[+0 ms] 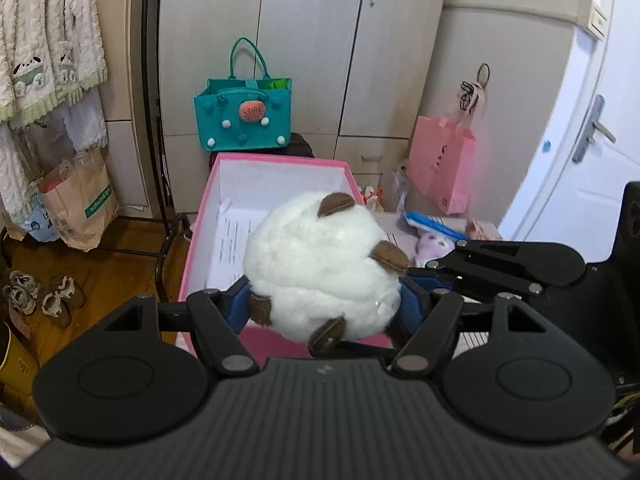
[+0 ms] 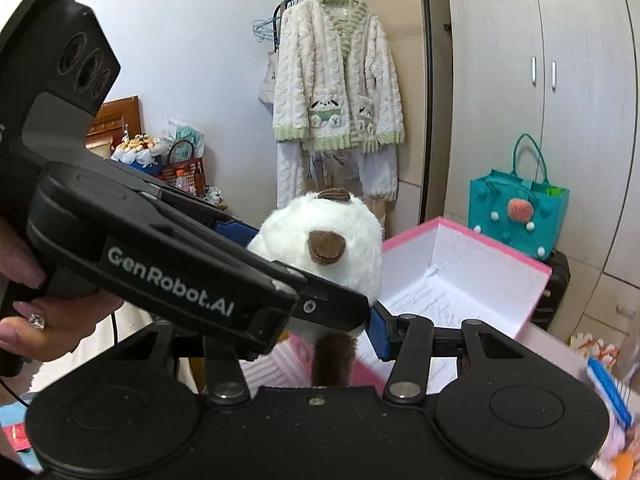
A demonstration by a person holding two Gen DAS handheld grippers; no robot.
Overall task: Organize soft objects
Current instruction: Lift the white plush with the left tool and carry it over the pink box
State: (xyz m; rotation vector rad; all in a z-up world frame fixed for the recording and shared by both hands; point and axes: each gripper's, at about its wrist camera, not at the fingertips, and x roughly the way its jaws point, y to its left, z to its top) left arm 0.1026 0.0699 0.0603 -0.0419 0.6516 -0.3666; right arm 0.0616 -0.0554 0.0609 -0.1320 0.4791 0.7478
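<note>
Left gripper (image 1: 324,304) clamped on white plush toy (image 1: 320,268), blue pads pressed into fur at toy's 9 and 3 o'clock. Toy aloft over near edge of open pink box (image 1: 280,168), paper sheets inside. Right gripper (image 2: 320,330) gripping same toy from below. Teal bag (image 1: 243,114) at box's 12 o'clock.

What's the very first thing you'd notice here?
The fluffy white plush toy with brown felt patches, squeezed between both black grippers, the left gripper and the right gripper. Below and behind it sits an open pink cardboard box, with a teal felt handbag by the wardrobe.
</note>
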